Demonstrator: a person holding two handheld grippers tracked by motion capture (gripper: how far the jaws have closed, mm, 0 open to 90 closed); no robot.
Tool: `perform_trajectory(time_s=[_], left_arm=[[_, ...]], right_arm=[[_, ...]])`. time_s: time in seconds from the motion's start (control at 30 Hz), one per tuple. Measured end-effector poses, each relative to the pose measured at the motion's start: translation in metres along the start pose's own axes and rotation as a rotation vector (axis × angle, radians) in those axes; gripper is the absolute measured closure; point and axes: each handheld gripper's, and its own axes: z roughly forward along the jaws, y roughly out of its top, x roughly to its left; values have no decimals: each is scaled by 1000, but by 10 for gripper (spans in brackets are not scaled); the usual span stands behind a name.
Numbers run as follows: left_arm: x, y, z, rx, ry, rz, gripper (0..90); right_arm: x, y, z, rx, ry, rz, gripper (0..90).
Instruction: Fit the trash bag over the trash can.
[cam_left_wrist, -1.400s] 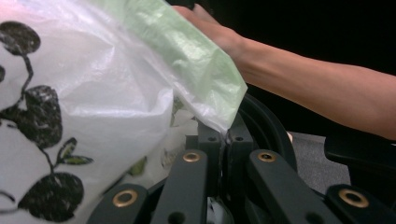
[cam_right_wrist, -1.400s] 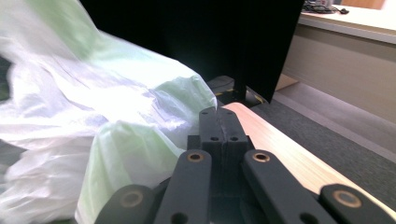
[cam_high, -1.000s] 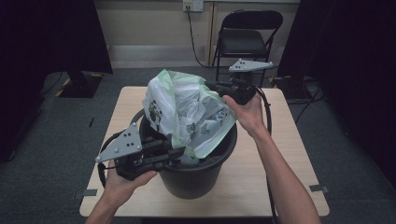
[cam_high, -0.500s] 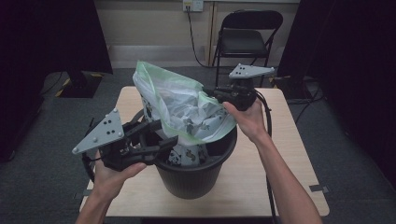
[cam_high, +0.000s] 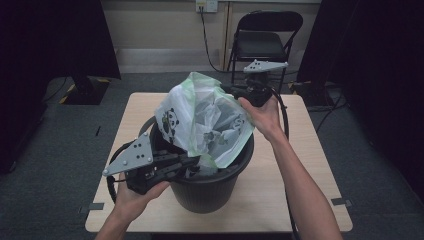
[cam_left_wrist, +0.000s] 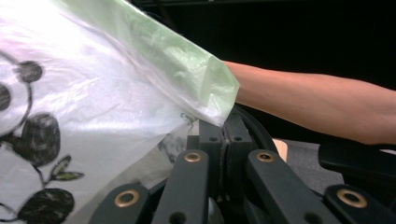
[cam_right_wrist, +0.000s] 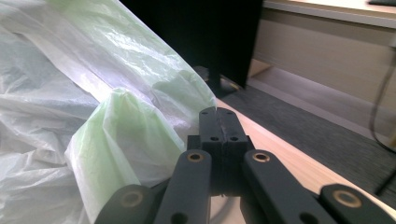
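A thin white and green plastic bag (cam_high: 200, 115) with a panda print stands bunched up out of a black bin (cam_high: 210, 192) on the table. My left gripper (cam_high: 196, 161) reaches in from the bin's near left rim. In the left gripper view my left gripper (cam_left_wrist: 225, 133) has its jaws pressed together on the bag's (cam_left_wrist: 93, 93) green hem. At the bag's far right top corner is my right gripper (cam_high: 229, 91). In the right gripper view my right gripper (cam_right_wrist: 218, 123) is shut, with the bag's (cam_right_wrist: 93, 93) edge at the jaw tips.
The bin takes up the middle of a light wooden table (cam_high: 310, 165). A black folding chair (cam_high: 265, 35) stands behind the table. Black cables loop from both grippers. The person's right forearm (cam_left_wrist: 317, 102) crosses behind the bag.
My left gripper, which had swung out left and up, is back low at the bin's rim. The bag's top has shifted right. My right gripper has hardly moved.
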Motion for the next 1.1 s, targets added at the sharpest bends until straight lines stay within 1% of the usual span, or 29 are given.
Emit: perform_trajectory(time_s=[0.07,0.1,0.13,0.2,0.27,0.3,0.33,0.37,0.43,0.47,0.57,0.63,0.7,0.8,0.87,0.9,0.97,1.03,1.07,1.1], left_arm=[[0,-1,-2,2,-4,-2,892],[0,-1,-4,3,4,-2,892],[0,-2,-5,4,3,-3,892],[1,-2,-8,7,10,-3,892],[2,-1,-9,13,14,8,880],[3,-1,-10,10,18,11,836],[3,1,-11,5,28,7,764],[4,2,-12,4,30,9,707],[4,6,-14,-10,34,7,633],[3,8,-16,-15,38,15,608],[4,17,-22,-38,50,25,572],[4,23,-26,-51,60,29,544],[4,30,-30,-64,65,40,541],[4,36,-34,-87,75,42,536],[5,39,-35,-93,95,43,522],[7,41,-34,-93,108,37,506],[12,43,-33,-89,128,29,447],[19,43,-31,-99,166,3,412],[23,42,-30,-98,190,-7,388],[28,40,-30,-102,195,-10,379]], right_arm=[[-5,-1,4,11,-40,14,900],[-9,-2,5,21,-63,17,900],[-13,-4,7,29,-78,29,900],[-18,-9,9,35,-92,47,900],[-19,-12,9,41,-80,51,900],[-19,-13,8,40,-71,50,900],[-17,-13,7,39,-65,43,900],[-16,-13,6,31,-58,40,900],[-14,-11,2,13,-43,43,900],[-14,-10,0,8,-34,41,900],[-10,-9,-4,7,-20,22,900],[-8,-8,-6,3,-19,13,900],[-6,-8,-8,-2,-19,10,900],[-5,-7,-9,-6,-18,5,900],[-3,-6,-10,-11,-7,3,900],[-1,-5,-10,-11,-2,-4,900],[6,-3,-9,-8,26,-26,900],[13,0,-9,-15,61,-43,900],[17,2,-9,-12,81,-55,900],[21,3,-8,-3,112,-71,900]])
